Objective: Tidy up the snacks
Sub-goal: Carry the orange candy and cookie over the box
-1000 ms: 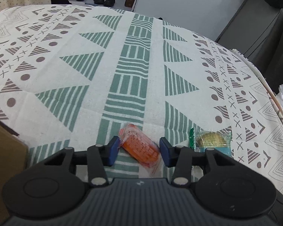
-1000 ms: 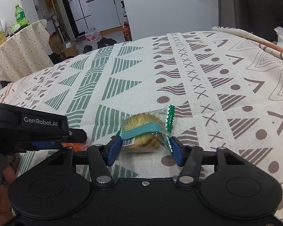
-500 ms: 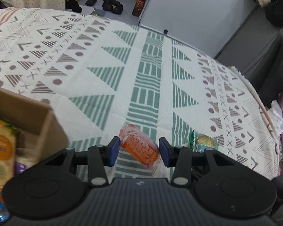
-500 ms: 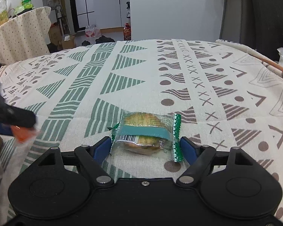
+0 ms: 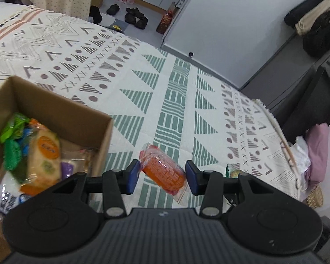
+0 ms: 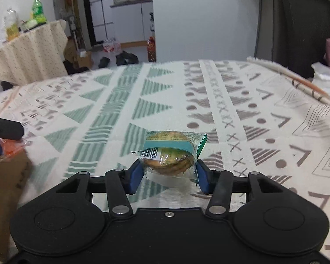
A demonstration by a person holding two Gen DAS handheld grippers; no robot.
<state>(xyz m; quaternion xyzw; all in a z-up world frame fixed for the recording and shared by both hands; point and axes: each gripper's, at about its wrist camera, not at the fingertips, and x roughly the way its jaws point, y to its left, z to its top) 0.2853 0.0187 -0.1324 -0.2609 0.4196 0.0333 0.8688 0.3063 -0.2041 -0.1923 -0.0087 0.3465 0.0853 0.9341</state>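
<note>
**Q:** Grips nearest each lens: what do they show, and how will the packets handle?

**A:** Left gripper (image 5: 162, 177) is clenched on the orange packet (image 5: 163, 171), which hangs tilted between the blue pads, clear of the patterned cloth (image 5: 176, 101). Right gripper (image 6: 169, 175) has just been closing, and its pads now press the sides of the green-banded biscuit packet (image 6: 170, 154), which appears raised off the cloth. Both packets look light. The film wrappers are probably slippery and crinkle under pressure; the biscuits inside are likely brittle, so a firm squeeze risks crumbling them.

**Q:** Where is the best hold?

**A:** Across the body of each packet, where the contents give the pads something stiff to bear on. The sealed end flaps would likely fold and slip. The orange packet sits askew in the jaws, so it may swing or slide.

**Q:** And farther out?

**A:** Cardboard box (image 5: 55, 101) stands just left of the left gripper, open-topped and already holding several wrapped snacks (image 5: 44, 154). Judged from this, the orange packet is close to its drop. Beyond lies bare cloth, then the floor with shoes (image 5: 135, 17).
</note>
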